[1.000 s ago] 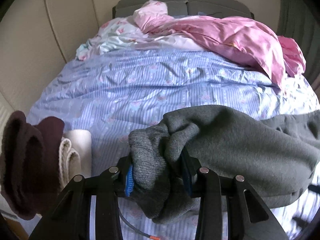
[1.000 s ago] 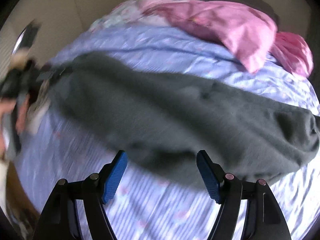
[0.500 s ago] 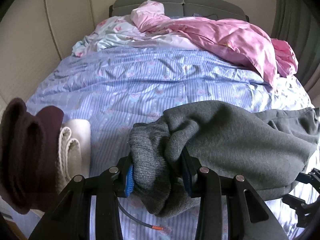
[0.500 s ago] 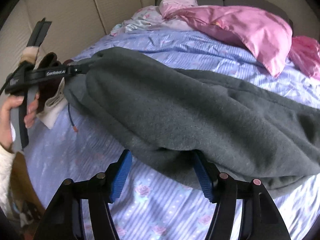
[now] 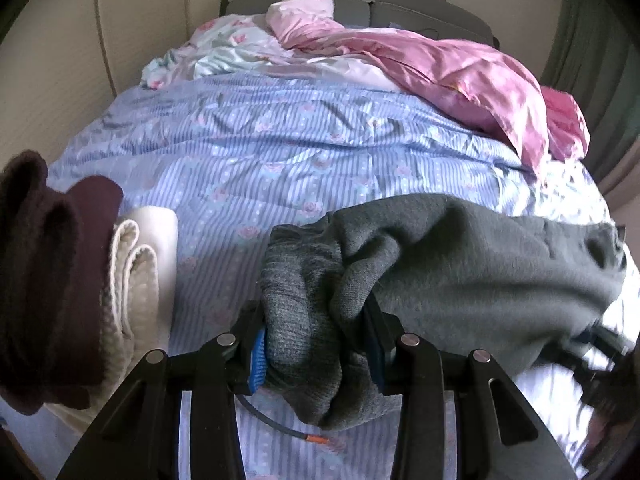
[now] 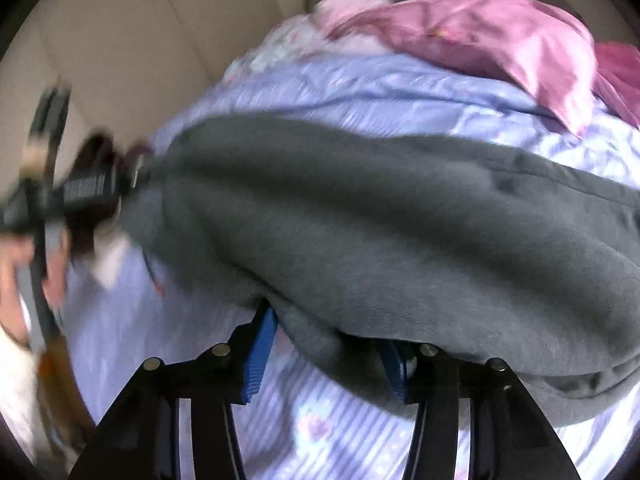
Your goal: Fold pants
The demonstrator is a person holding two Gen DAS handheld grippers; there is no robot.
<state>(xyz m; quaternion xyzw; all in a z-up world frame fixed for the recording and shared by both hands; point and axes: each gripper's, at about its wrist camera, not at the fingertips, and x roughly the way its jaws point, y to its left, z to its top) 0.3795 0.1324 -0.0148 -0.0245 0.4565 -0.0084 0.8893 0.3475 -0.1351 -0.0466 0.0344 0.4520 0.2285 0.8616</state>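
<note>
The dark grey fleece pants (image 5: 460,264) lie across the near part of the bed. My left gripper (image 5: 316,352) is shut on a bunched ribbed end of them, which hangs down between the fingers. In the right wrist view the pants (image 6: 380,220) stretch from the left gripper (image 6: 88,188) at the left edge across to the right. My right gripper (image 6: 324,356) has its blue pads either side of the pants' near edge; cloth hides the right pad, and the view is blurred.
The bed has a blue striped floral cover (image 5: 280,152). A pink satin quilt (image 5: 460,72) is heaped at the far right. Folded maroon (image 5: 44,280) and cream (image 5: 140,280) clothes are stacked at the left. A grey headboard (image 5: 400,0) stands at the back.
The right gripper has moved in onto the near edge of the pants and its fingers have narrowed around the cloth. The left gripper keeps its hold, barely moved.
</note>
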